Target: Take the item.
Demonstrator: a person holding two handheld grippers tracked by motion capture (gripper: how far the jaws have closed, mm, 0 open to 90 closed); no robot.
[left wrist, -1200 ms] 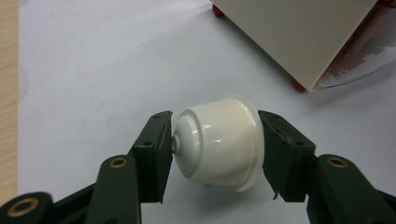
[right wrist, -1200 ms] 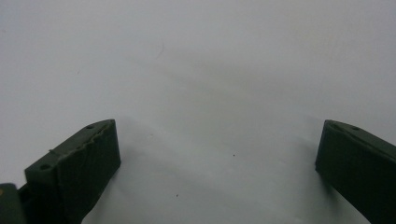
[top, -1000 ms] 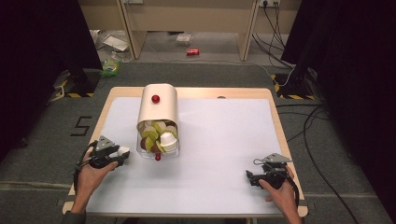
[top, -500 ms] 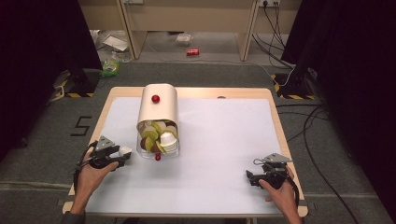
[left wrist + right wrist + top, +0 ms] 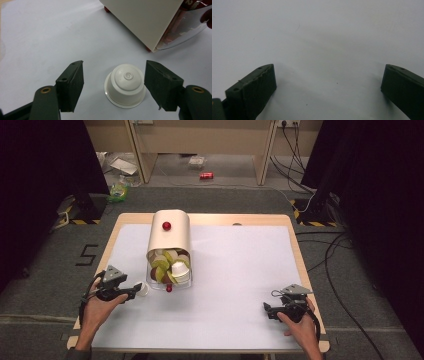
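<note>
White capsule [image 5: 125, 85] upturned on surface, light thin plastic (likely crushable); left gripper [image 5: 113, 87] jaws open astride, grip sidewall gently; right gripper [image 5: 328, 92] jaws open, empty.

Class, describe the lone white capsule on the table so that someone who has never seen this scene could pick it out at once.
Start at the cream container lying on its side on the white table, its open end full of capsules. Just to its left, a white capsule sits upside down between the open jaws of the left hand-held gripper. Unlike the others, it lies alone outside the container.
</note>
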